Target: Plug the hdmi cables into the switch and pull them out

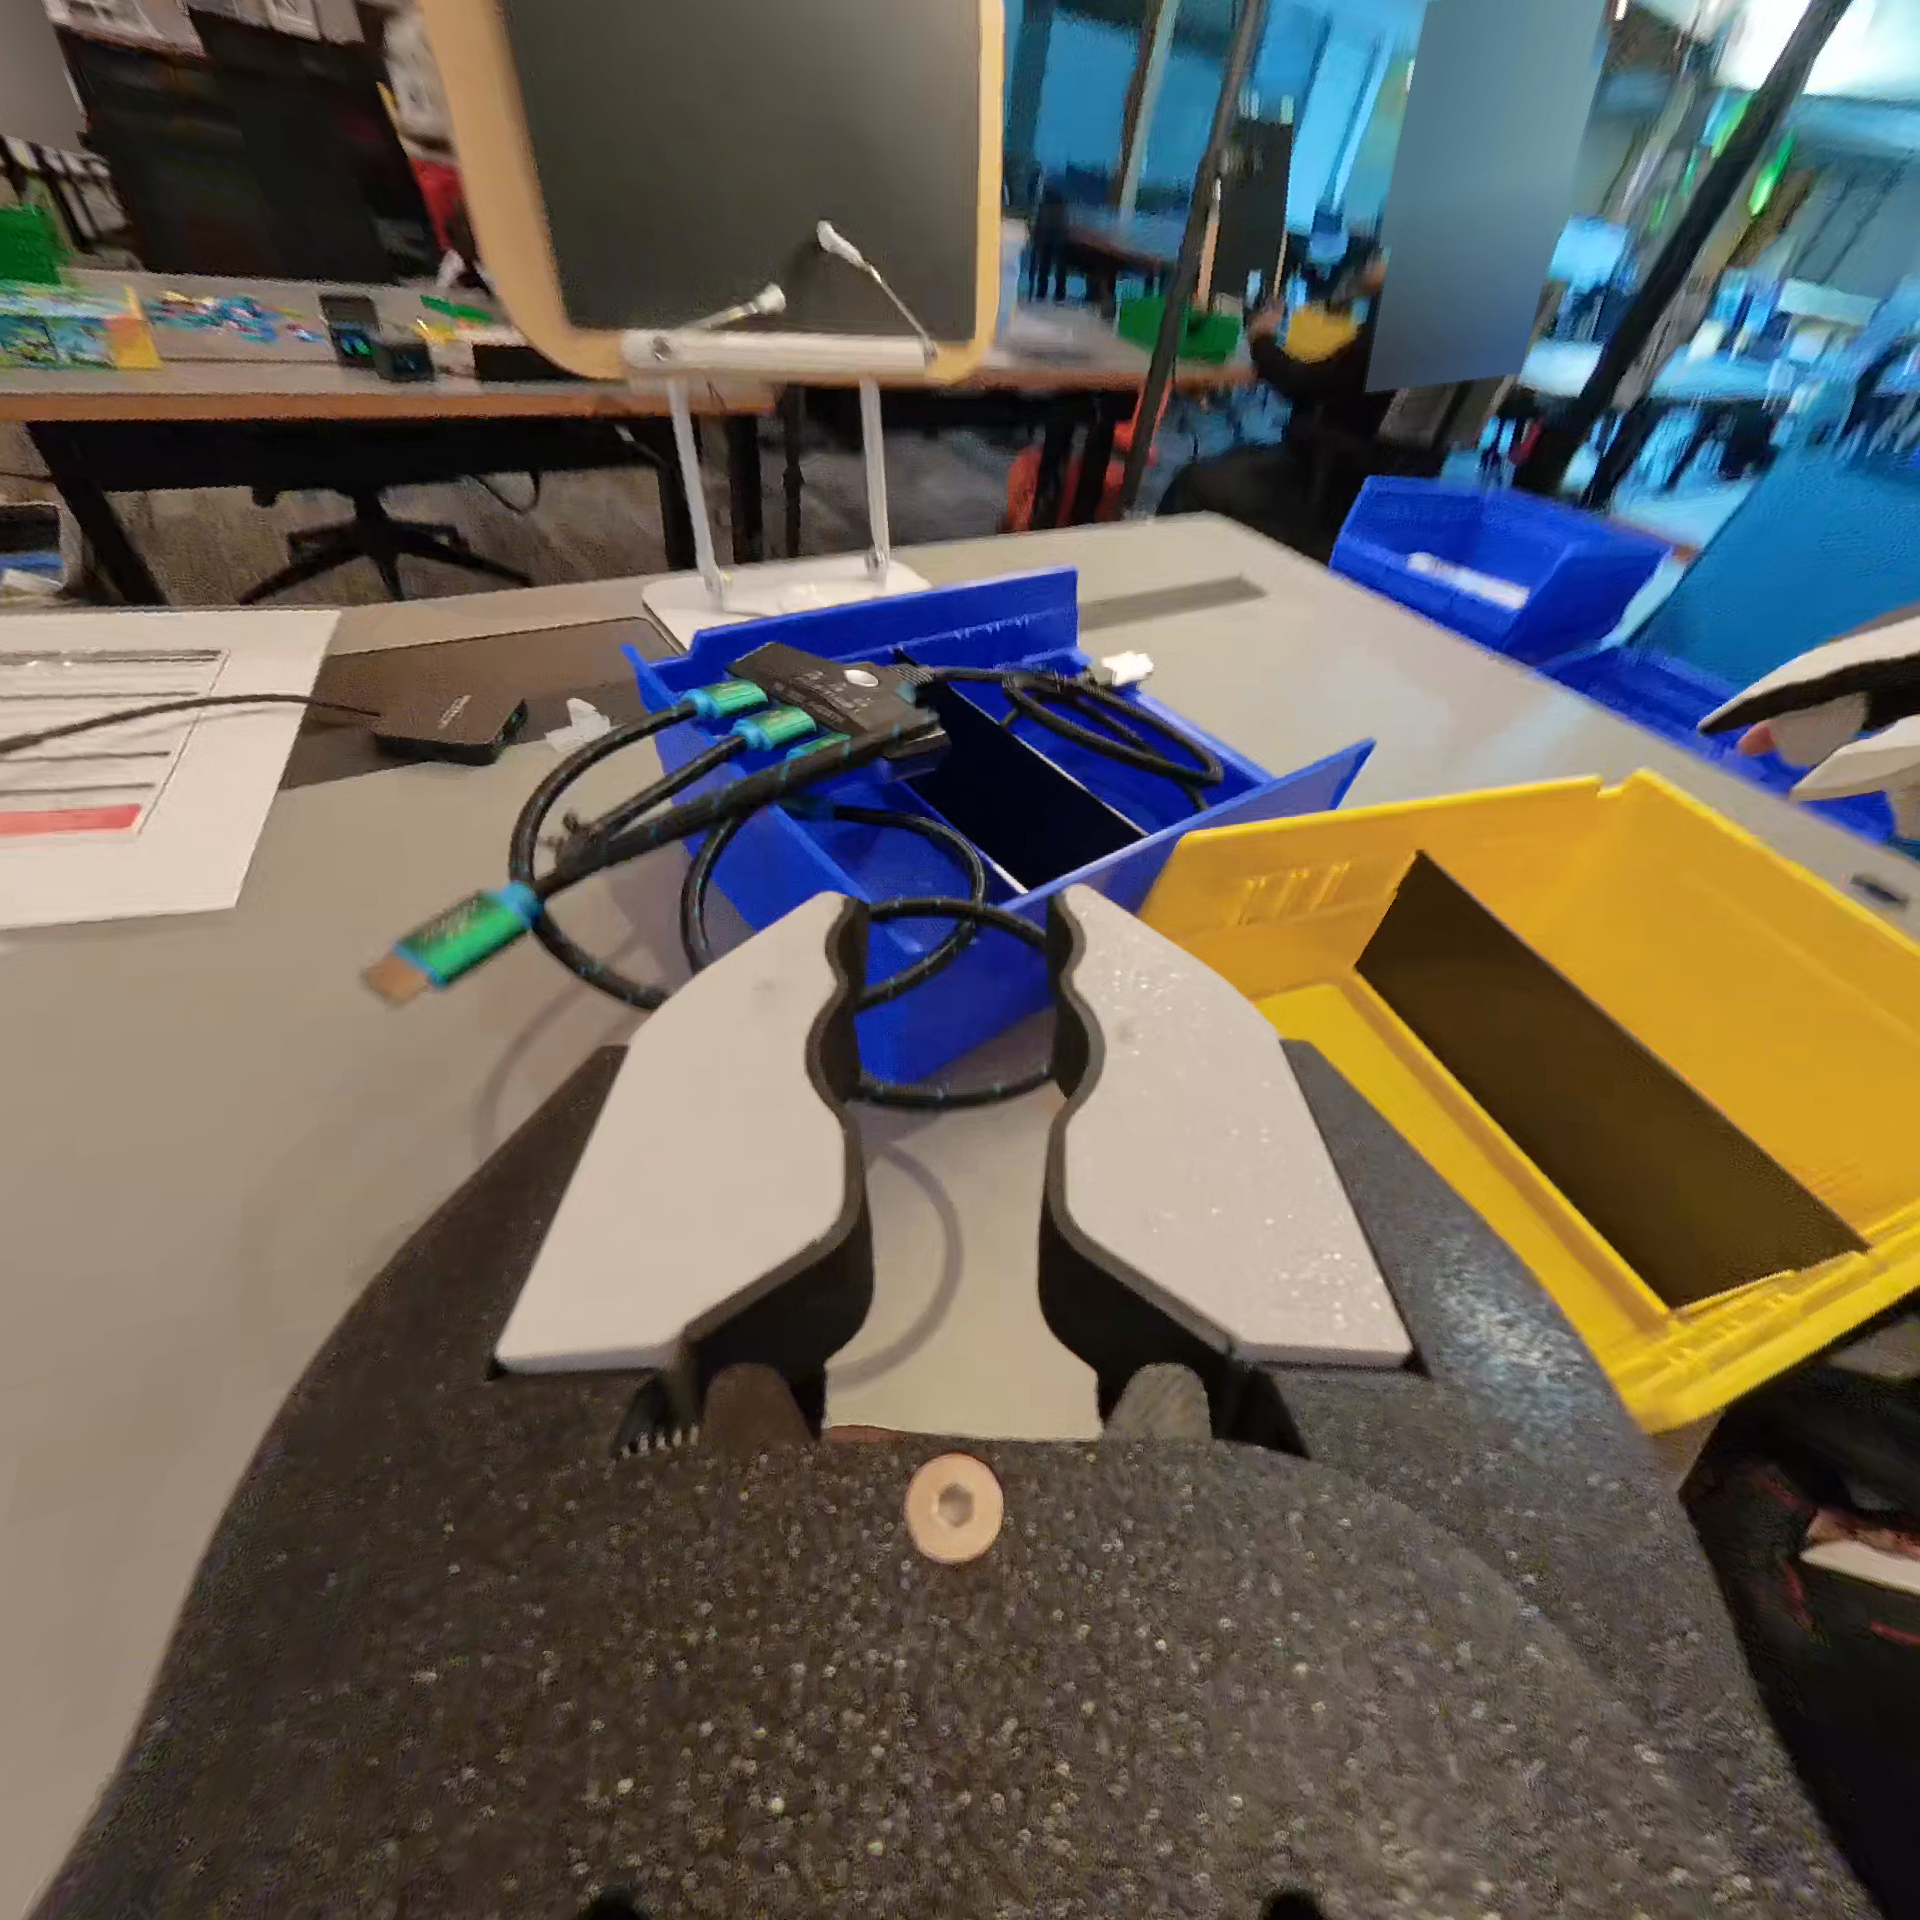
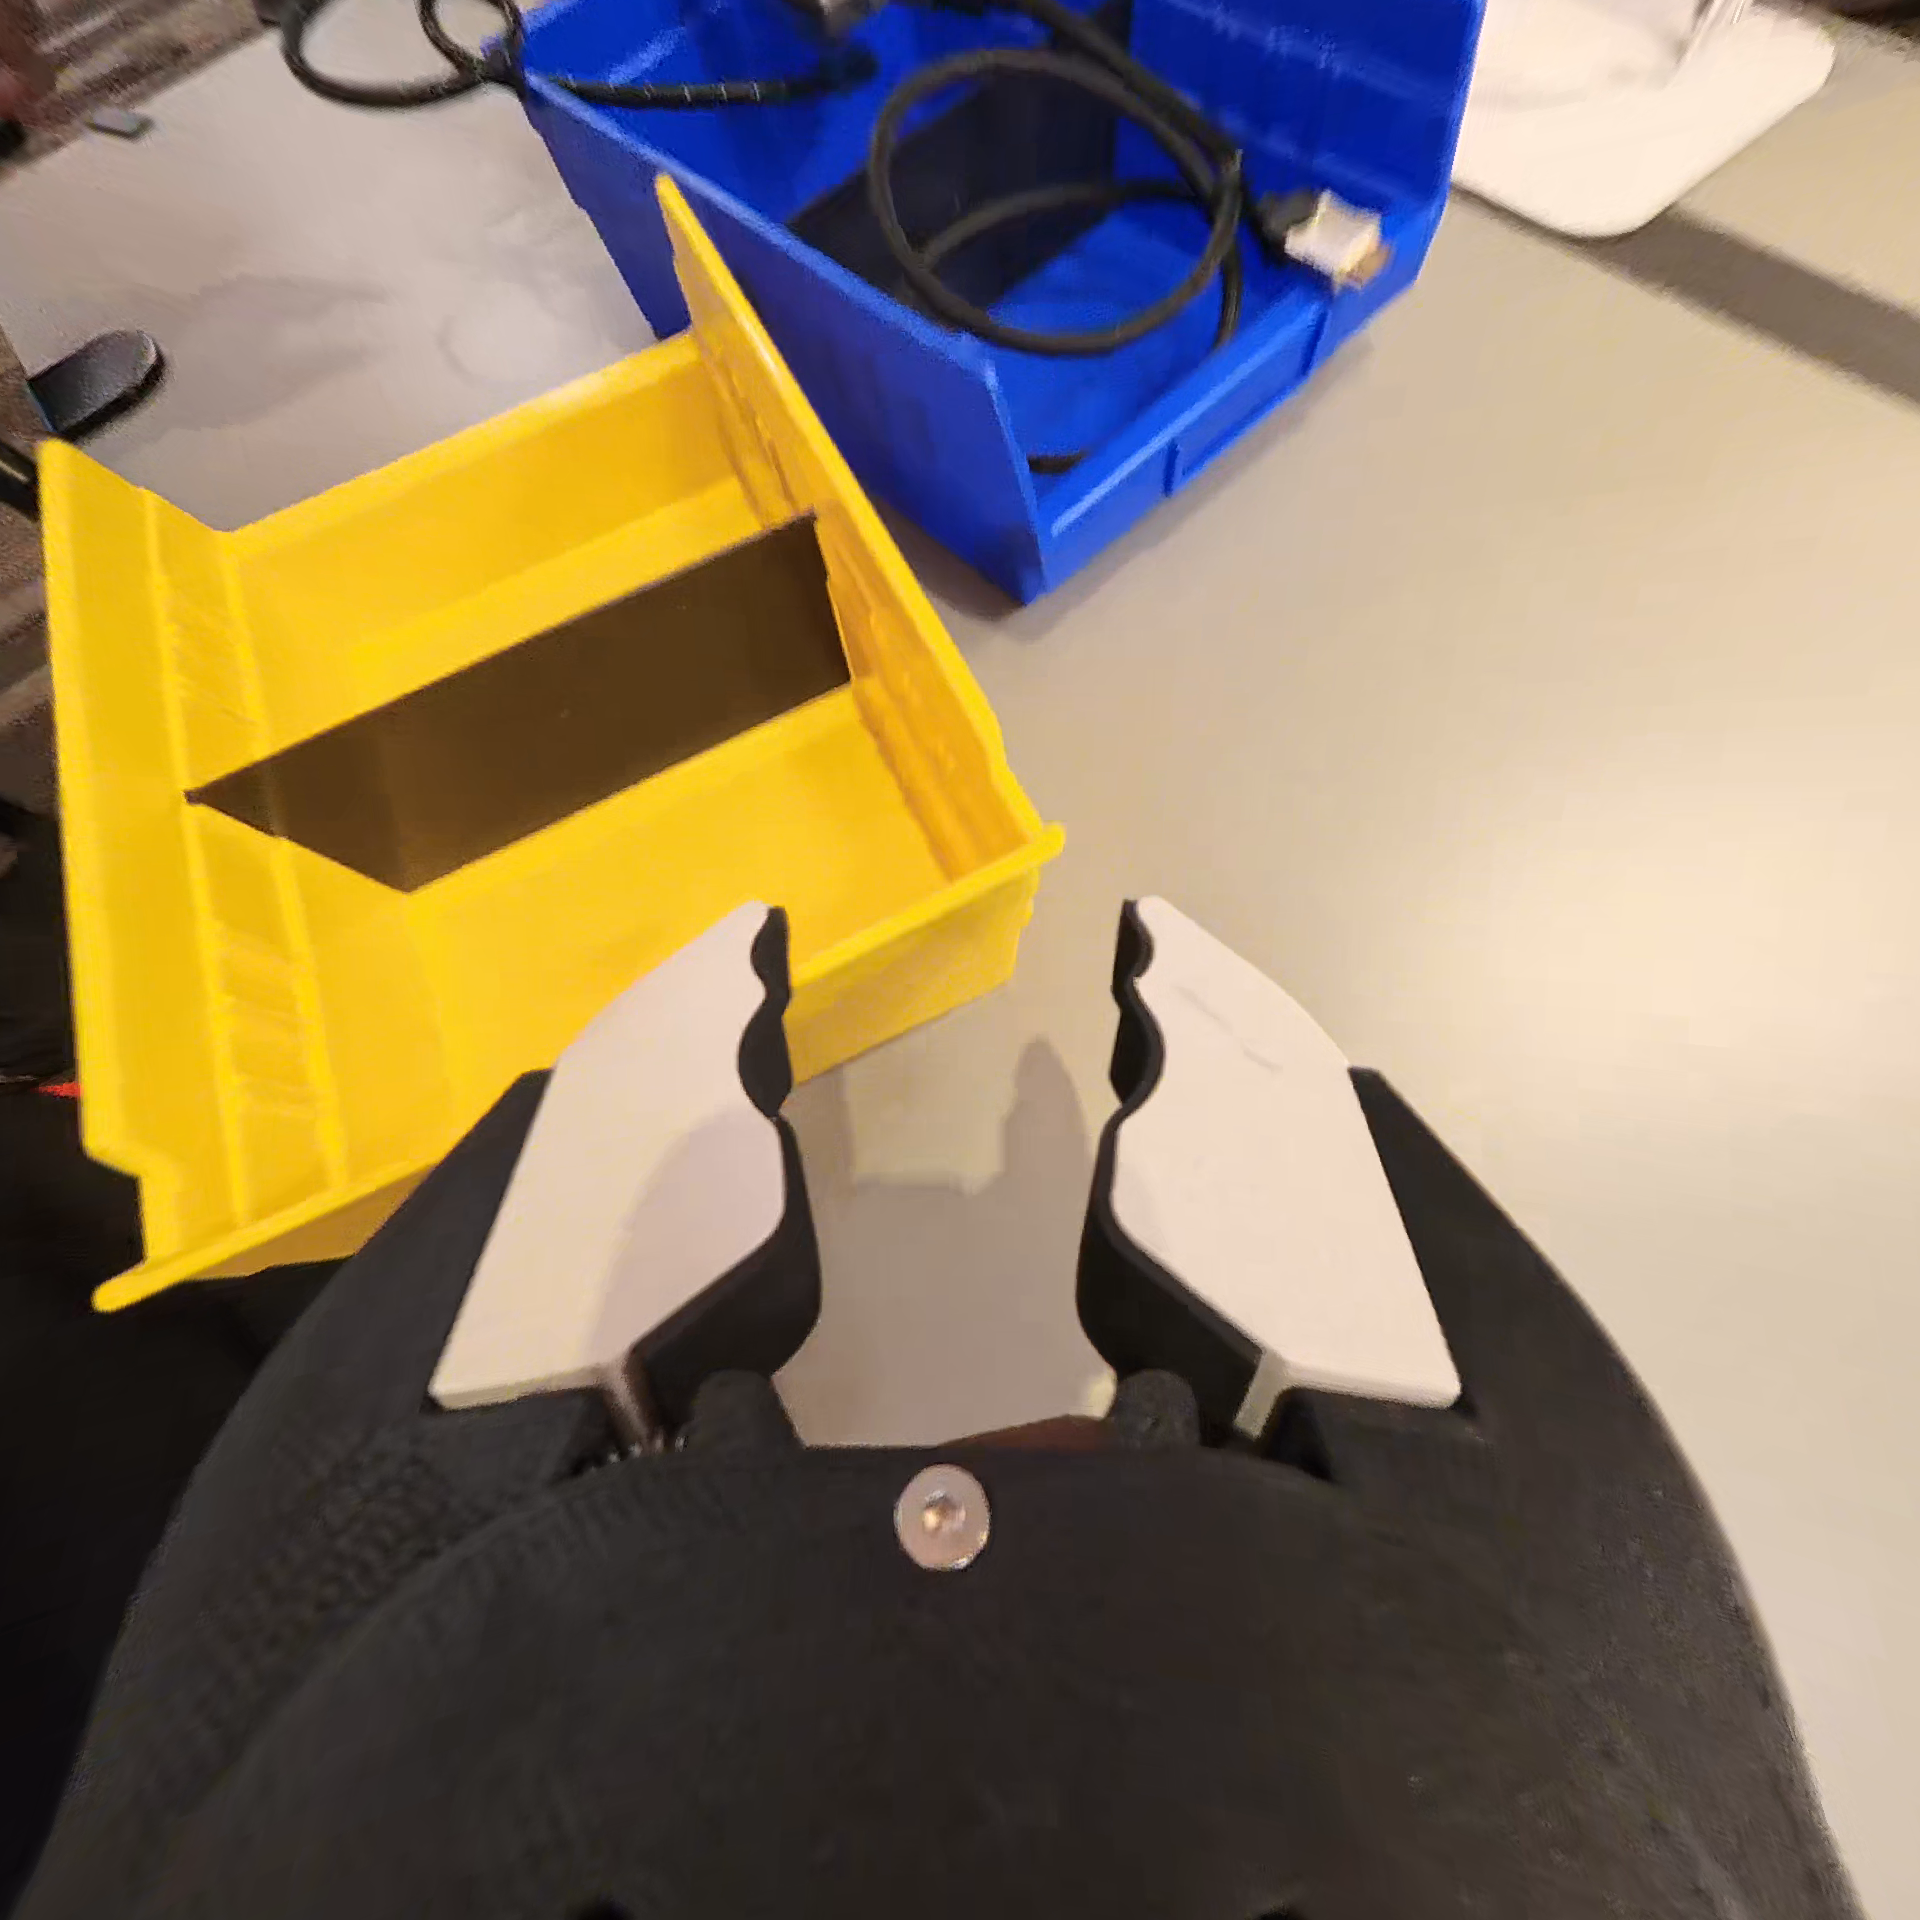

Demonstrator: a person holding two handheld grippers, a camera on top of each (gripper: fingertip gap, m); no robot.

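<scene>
Blue plastic dominates the left wrist view: a blue bin (image 1: 935, 997) sits on the grey surface (image 1: 260, 1143) at about 12 o'clock from the left gripper (image 1: 951, 940), with a yellow bin (image 1: 1558, 831) at 2 o'clock. The black switch (image 1: 831, 696) rests across the blue bin's far left rim. Three green-collared plugs (image 1: 764, 727) appear seated in its left side, though how deep they sit cannot be told. A fourth plug (image 1: 462, 935) lies loose on the surface at 10 o'clock. Braided cable (image 1: 935, 1091) loops between the jaws, which stand narrow but not closed; whether they touch it is unclear. The right gripper's tips show at the 3 o'clock edge.

In the right wrist view the right gripper (image 2: 951, 966) hovers over bare surface with jaws wide and empty. The yellow bin (image 2: 935, 717), empty apart from its dark divider, is at 10 o'clock, the blue bin (image 2: 904, 395) at 12 o'clock with a coiled cable (image 2: 1226, 260) inside and a pale connector (image 2: 1335, 234) on its rim.

The cables look soft and springy, so pulling on them would probably drag the light switch around. The rigid green plug bodies seem the better hold, gripped across their flat faces, with the other gripper pinning the switch by its long edges.
</scene>
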